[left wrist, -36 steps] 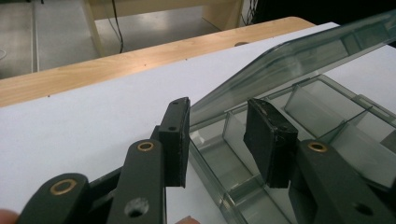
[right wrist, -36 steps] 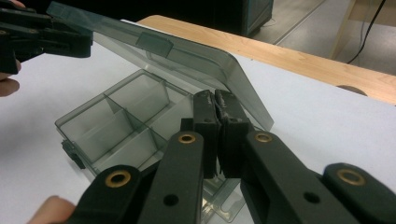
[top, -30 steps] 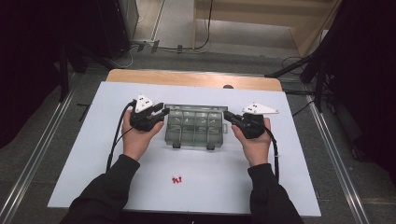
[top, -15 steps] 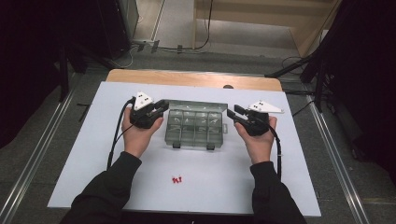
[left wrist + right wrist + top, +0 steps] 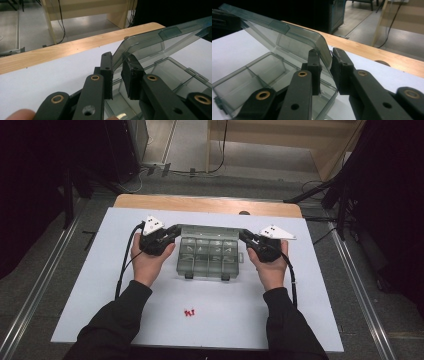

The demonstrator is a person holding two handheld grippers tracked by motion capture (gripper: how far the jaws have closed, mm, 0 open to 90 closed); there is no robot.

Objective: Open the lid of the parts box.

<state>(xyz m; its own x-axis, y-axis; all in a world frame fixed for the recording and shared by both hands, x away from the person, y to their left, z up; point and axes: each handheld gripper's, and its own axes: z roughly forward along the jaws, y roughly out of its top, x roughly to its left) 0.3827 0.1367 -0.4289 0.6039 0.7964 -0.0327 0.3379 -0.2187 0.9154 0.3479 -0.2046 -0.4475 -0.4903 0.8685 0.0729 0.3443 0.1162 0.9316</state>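
Note:
A clear plastic compartment box (image 5: pixel 207 262) lies mid-table, its hinged lid (image 5: pixel 210 230) tilted up at the far side. My left gripper (image 5: pixel 176 231) is at the lid's far left corner and my right gripper (image 5: pixel 243 235) at its far right corner. In the left gripper view the lid (image 5: pixel 160 42) rises from between the jaws of my left gripper (image 5: pixel 117 70), over the empty compartments (image 5: pixel 175 72). In the right gripper view, my right gripper (image 5: pixel 325 67) pinches the lid's (image 5: pixel 287 42) rounded corner. Both pairs of jaws have just been closing with the lid between them.
Small red pieces (image 5: pixel 189 312) lie on the white mat (image 5: pixel 100 310) near the front edge. A wooden table edge (image 5: pixel 210 205) runs behind the mat. Dark stands and cables (image 5: pixel 220 150) cross the floor beyond.
Both hands stay at the box's far corners. The right gripper has shifted slightly and drawn in on the lid's corner. The lid's far edge stands a little higher than before.

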